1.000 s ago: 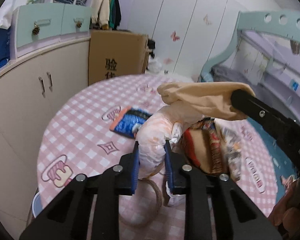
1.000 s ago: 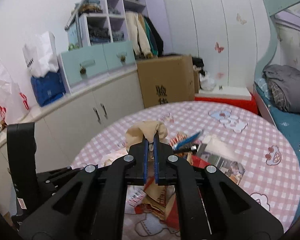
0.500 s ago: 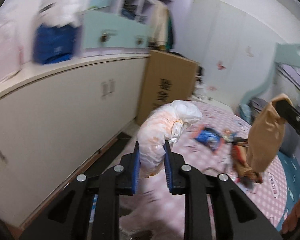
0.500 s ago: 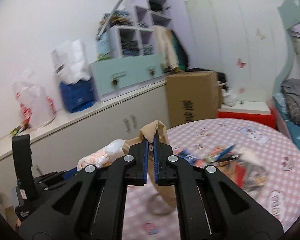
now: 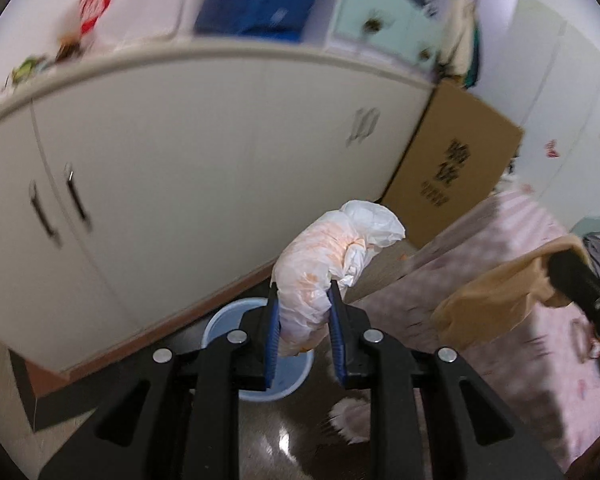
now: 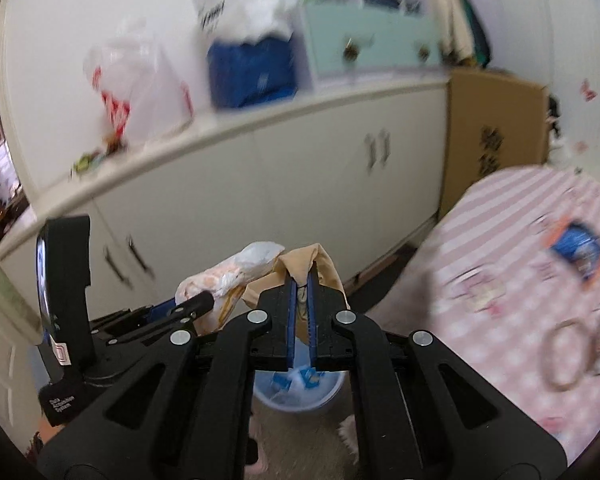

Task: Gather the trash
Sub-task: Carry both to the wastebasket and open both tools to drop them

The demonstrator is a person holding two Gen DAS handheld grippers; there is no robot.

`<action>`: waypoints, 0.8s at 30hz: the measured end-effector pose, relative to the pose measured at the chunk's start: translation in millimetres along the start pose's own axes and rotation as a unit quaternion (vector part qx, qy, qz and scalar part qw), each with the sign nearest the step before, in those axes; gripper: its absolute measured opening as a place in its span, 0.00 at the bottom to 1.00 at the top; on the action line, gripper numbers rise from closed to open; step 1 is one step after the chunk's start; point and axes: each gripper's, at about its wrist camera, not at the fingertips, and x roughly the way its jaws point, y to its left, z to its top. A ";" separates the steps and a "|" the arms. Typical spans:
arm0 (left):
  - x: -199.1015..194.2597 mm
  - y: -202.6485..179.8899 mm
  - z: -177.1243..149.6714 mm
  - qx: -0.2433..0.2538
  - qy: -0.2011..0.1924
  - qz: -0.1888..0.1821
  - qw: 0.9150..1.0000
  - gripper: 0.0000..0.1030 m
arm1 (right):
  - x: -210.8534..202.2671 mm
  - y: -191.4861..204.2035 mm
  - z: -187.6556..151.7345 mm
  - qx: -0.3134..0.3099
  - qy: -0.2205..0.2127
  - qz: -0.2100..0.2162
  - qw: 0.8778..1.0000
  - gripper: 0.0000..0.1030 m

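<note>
We've swung both loads off the table [image 6: 500, 280] over the blue bin [image 5: 224, 320] — left gripper [image 5: 302, 320] pinches the soft, light plastic bag [image 5: 324, 268] mid-body, right gripper [image 6: 300, 304] clamps the limp tan wrapper [image 6: 300, 264].

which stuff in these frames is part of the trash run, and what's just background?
Part of the job:
- crumpled white plastic bag, clamped in left gripper
- tan crumpled wrapper, clamped in right gripper
- blue bin on the floor below both
- blue packet left on the table

Background:
- cardboard box
- white cabinet
- pink checked tablecloth
</note>
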 end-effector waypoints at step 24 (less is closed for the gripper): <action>130.6 85.8 -28.8 -0.044 0.121 0.072 0.989 0.22 | 189.1 34.9 -61.8 -0.015 0.137 0.000 0.990 0.52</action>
